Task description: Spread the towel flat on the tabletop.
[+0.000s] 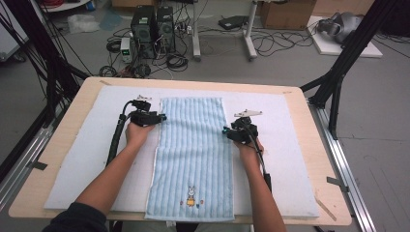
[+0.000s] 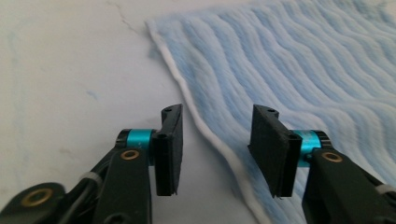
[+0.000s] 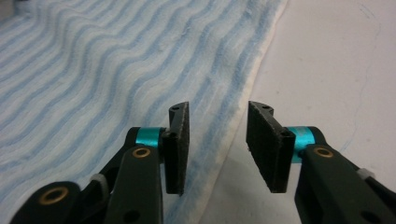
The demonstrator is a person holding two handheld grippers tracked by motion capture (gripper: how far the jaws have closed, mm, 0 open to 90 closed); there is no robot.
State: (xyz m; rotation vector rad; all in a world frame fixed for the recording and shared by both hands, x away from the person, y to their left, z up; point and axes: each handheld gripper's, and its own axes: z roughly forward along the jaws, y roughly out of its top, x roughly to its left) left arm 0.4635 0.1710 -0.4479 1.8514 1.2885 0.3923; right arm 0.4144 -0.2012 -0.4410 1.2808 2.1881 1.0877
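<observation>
A light blue striped towel (image 1: 191,154) lies flat and lengthwise on a white mat (image 1: 290,145), with a small rabbit picture (image 1: 191,196) near its front end. My left gripper (image 1: 162,117) rests at the towel's left edge, towards the far end. In the left gripper view it (image 2: 217,149) stands open, and the towel's white hem (image 2: 205,133) runs between the jaws without touching the pads. My right gripper (image 1: 226,130) sits at the towel's right edge. The right gripper view shows it (image 3: 218,144) open too, astride the towel's (image 3: 116,70) cream hem (image 3: 233,140).
The mat covers most of a wooden table (image 1: 53,145). Black frame legs (image 1: 338,82) stand beside the table's right far corner and others on the left. On the floor beyond are computer towers (image 1: 152,29), cables and a cardboard box (image 1: 287,14).
</observation>
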